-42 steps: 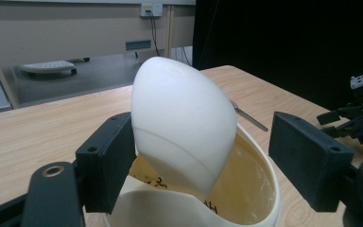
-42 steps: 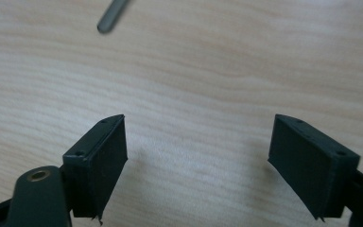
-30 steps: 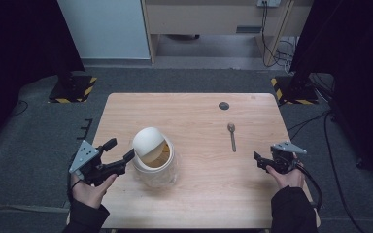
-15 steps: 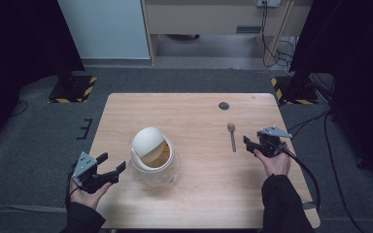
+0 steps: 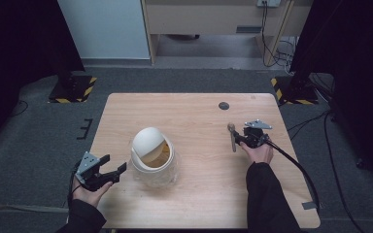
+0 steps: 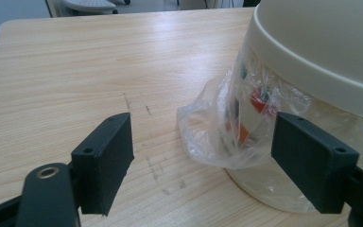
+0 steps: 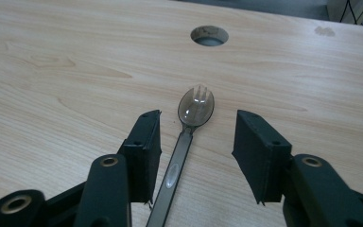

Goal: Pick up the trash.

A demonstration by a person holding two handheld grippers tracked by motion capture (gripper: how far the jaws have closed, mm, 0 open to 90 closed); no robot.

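Right gripper (image 5: 236, 138) over the spoon (image 5: 231, 136), right of centre in the high view.
Its jaws have just been closing and do not yet press the spoon lying between them. Left gripper (image 5: 114, 167), lower left, stands open beside the bin (image 5: 153, 155).

No legible text, label, brand, number or sign is found on any surface. The colored print inside the clear plastic bag (image 6: 227, 127), against the cream plastic swing-lid bin (image 6: 321, 52), is blurred and cannot be read.
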